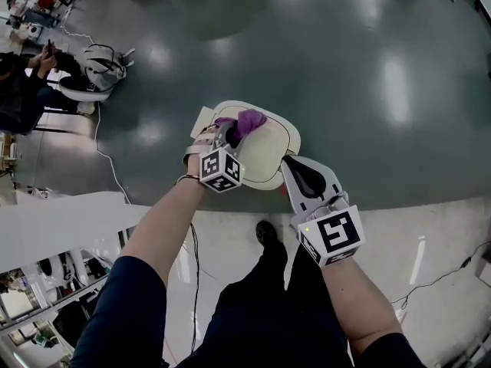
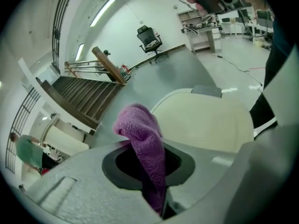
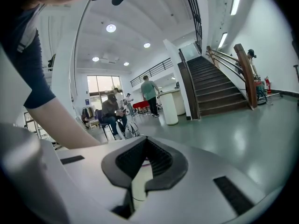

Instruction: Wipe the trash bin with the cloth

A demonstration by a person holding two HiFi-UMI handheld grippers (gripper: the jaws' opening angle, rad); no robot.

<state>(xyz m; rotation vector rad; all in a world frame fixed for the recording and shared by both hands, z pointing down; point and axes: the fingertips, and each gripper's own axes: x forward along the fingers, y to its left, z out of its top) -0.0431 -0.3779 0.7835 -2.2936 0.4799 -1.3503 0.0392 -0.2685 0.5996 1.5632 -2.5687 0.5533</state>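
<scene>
Head view: the cream, round-cornered plastic trash bin point(image 1: 270, 161) stands on the glossy grey-green floor point(image 1: 345, 67) just ahead of the person's feet. Its lid faces up, and the lid's long axis runs left to right across the picture. The left gripper point(image 1: 230, 134) sits over the left part of the lid, clamped on the purple knitted cloth point(image 1: 249, 119). The cloth's free end points up and to the right, over the lid. The right gripper point(image 1: 288, 162) comes in from the lower right, its tips at the bin's right edge.

Left gripper view: the jaws are closed on the lower end of the cloth point(image 2: 142, 134). The cloth runs lengthwise straight out from between them, and its top folds over to the left. The bin's cream lid point(image 2: 210, 125) lies just beyond, with a grey tab on its far edge. A dark staircase point(image 2: 79, 92) shows in the background.

Right gripper view: the tips of the right gripper point(image 3: 145, 141) are drawn together, with nothing clamped between the ribbed pads. A strip of the bin's cream surface point(image 3: 136, 185) shows through the slot behind the tips. A seated person point(image 3: 112, 111) is far off across the floor.
</scene>
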